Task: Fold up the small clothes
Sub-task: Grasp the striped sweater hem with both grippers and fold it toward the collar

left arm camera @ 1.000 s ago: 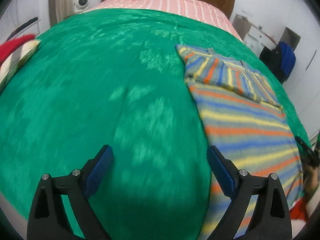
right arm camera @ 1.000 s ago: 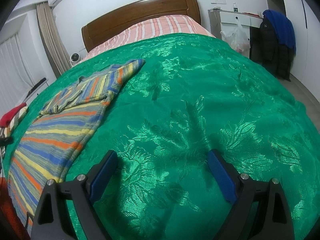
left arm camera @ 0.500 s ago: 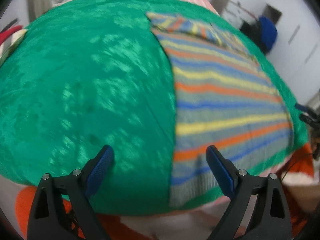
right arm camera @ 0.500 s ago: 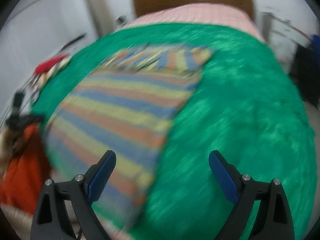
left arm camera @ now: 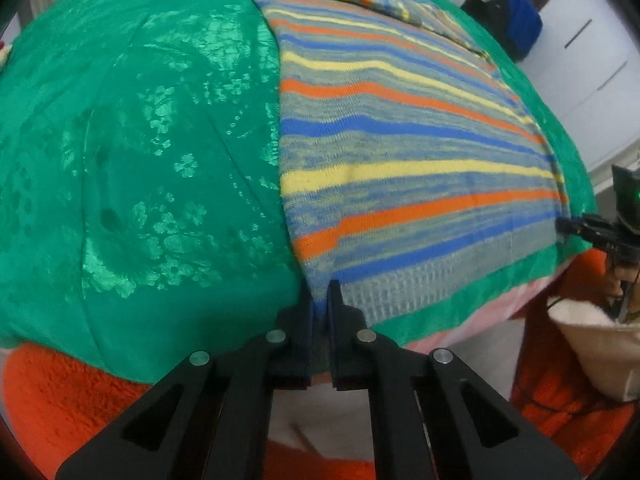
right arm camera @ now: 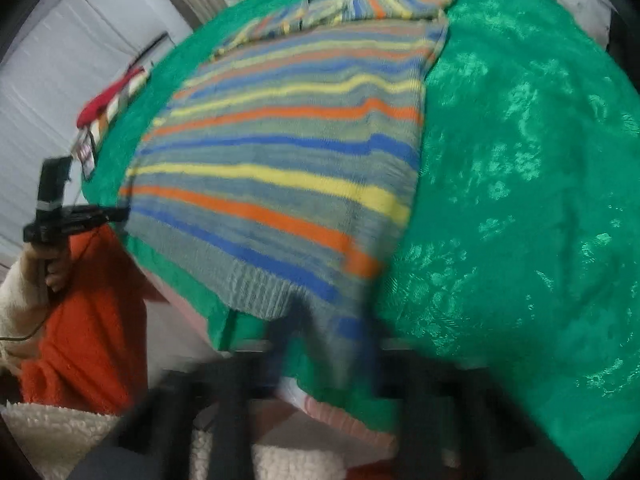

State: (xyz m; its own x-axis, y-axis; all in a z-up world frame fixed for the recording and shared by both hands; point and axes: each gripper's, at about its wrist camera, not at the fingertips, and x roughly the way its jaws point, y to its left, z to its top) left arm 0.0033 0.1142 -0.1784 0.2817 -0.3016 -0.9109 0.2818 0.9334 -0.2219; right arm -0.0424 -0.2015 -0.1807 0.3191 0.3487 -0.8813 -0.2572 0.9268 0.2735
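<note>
Since a second ago both grippers have swung in from bare bedspread to the near hem of the striped sweater (left arm camera: pixel 400 148), and their jaws, then wide apart, have come together. The left gripper (left arm camera: pixel 320 300) is clamped on the hem's corner nearest it, with knit pinched between the black fingers (left arm camera: pixel 340 312). The right gripper (right arm camera: pixel 324 328) is heavily blurred; its jaws are closing on the opposite hem corner, fabric lying between them. The sweater lies flat on the green bedspread (left arm camera: pixel 140 160), hem at the bed's near edge, sleeves folded across the far end. In the right wrist view, a hand (right arm camera: pixel 54 270) in a cream sleeve holds the left tool.
</note>
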